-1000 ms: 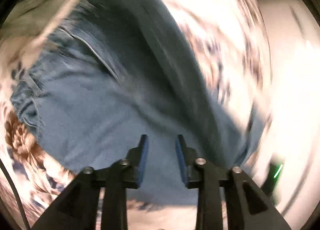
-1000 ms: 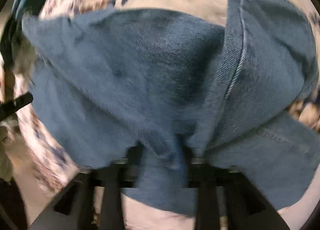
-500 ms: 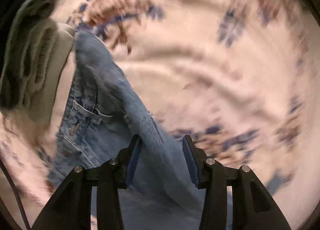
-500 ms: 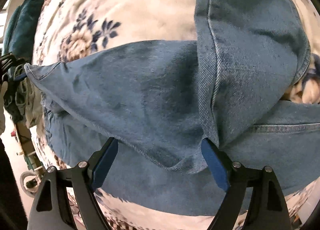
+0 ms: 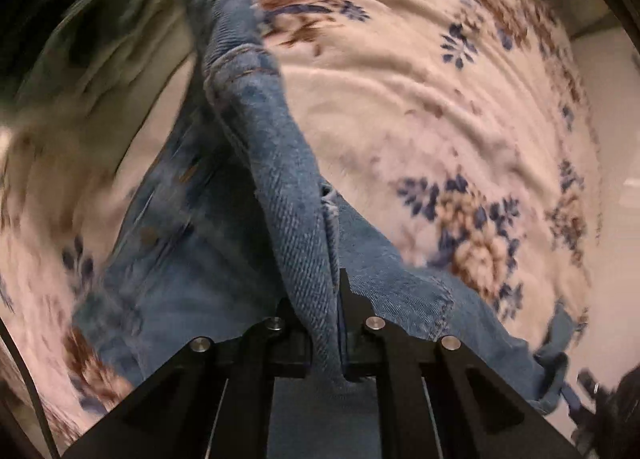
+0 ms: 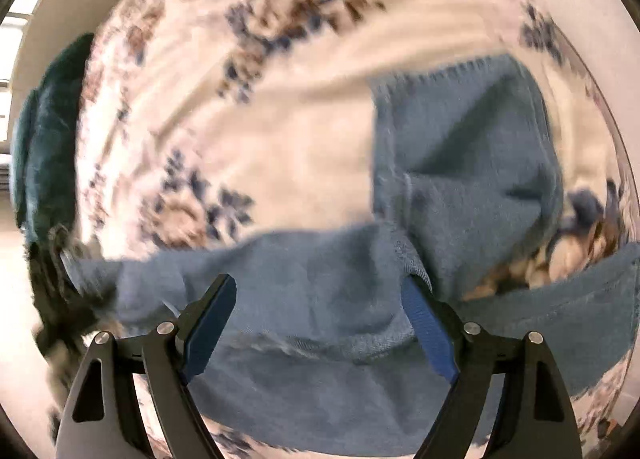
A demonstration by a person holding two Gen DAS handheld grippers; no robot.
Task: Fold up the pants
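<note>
On the floral bedspread (image 5: pixel 420 99), the left gripper (image 5: pixel 334 323) pinched a raised fold of the soft, heavy denim pants (image 5: pixel 288 195); the right gripper (image 6: pixel 320 323) hung spread above them

Pants (image 5: pixel 292 219): blue denim, coarse twill weave, matt, stitched seams. Blanket (image 5: pixel 420 107): soft fuzzy floral cloth, matt. Left gripper (image 5: pixel 334 299): matt black plastic, shiny metal screws. Right gripper (image 6: pixel 320 315): blue pads (image 6: pixel 428 331), matt.
</note>
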